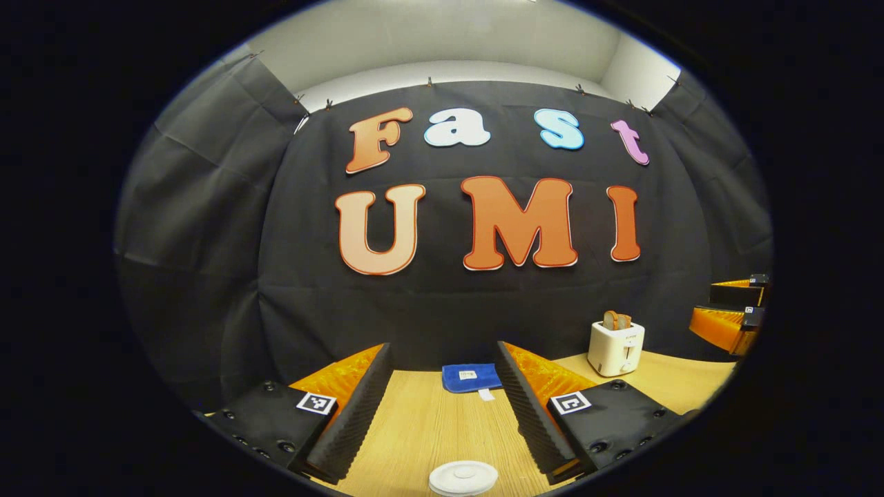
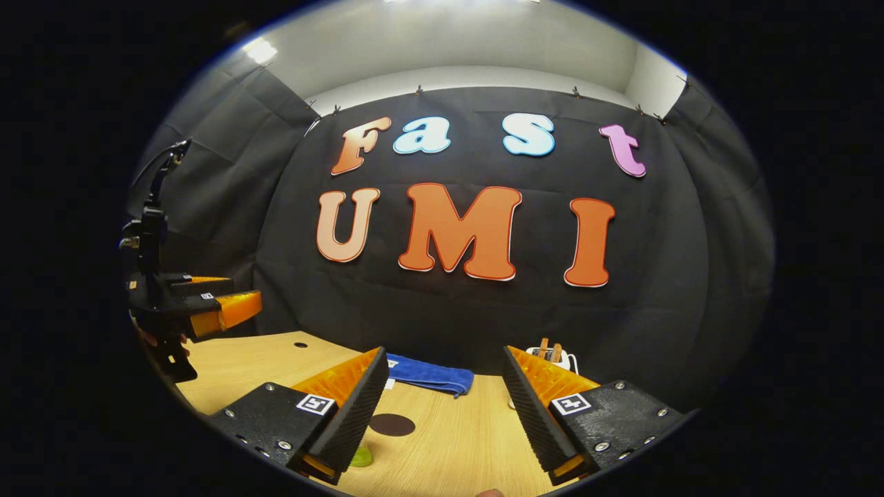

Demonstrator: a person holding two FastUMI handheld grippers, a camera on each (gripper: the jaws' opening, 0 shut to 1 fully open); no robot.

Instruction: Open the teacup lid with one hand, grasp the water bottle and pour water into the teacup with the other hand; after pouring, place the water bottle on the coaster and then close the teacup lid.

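In the left gripper view, the left gripper (image 1: 442,407) hangs with jaws released and empty; the lid (image 1: 463,478) sits closed, near, between its fingers.

In the right gripper view, the right gripper (image 2: 442,407) is likewise spread and empty, and the coaster (image 2: 391,424) lies bare by its left finger. By my judgement nothing is begun.

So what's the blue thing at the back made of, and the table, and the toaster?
The blue thing looks like soft cloth, probably a folded towel: matte, with a sewn-on tag. The table looks like light wood or a wood-look laminate, going by its streaky grain lines. The toaster seems to be smooth white plastic, slightly glossy, though painted metal is possible.
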